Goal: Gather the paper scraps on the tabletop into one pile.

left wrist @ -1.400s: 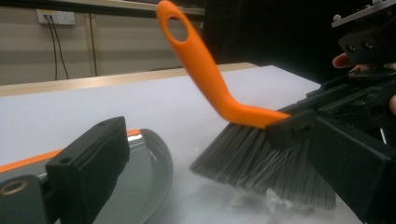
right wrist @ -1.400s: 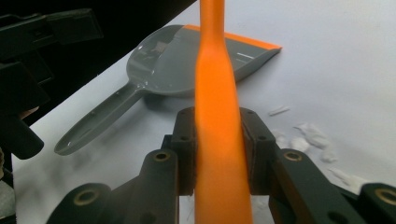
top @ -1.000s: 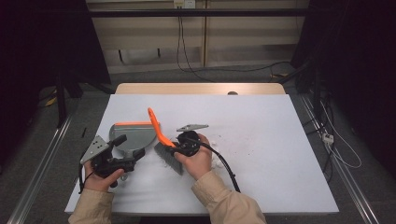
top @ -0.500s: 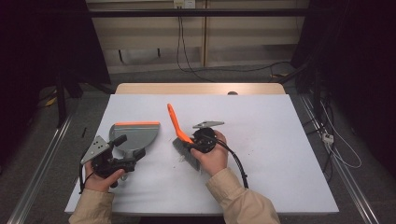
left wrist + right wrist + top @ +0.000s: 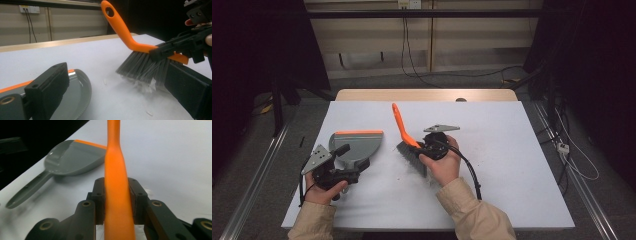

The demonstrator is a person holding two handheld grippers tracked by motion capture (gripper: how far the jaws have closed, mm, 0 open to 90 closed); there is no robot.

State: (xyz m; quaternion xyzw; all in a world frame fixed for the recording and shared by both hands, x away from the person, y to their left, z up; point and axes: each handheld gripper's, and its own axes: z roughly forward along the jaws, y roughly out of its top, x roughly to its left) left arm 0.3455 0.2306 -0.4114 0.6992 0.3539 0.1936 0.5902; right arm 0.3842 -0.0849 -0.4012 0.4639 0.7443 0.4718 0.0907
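A: Right gripper has shifted since the earlier frames, carrying the brush rightward and away from the dustpan. Left gripper has not budged.

B: Grip on the brush?

A: Pinched. In the right gripper view the two black jaws press on either side of the orange handle, which runs up between them and out of the top of the frame.

B: Brush attitude?

A: Handle slants up and away from the person in the high view. Grey bristles point down at the table; in the left gripper view they meet the surface amid a small heap of white debris. A few loose white bits lie just beside that.

B: Dustpan?

A: Flat on the table, left of the brush and apart from it. Grey, with an orange strip on its far lip. Its stem points back toward the person.

B: Left claw?

A: Sits at the dustpan's stem. One jaw shows over the pan's edge in the left gripper view, the other lower right. Whether they are pressing on the stem I cannot tell.

B: Hands?

A: Left hand low at the near left of the table, right hand near the middle, a black cable trailing from its gripper.
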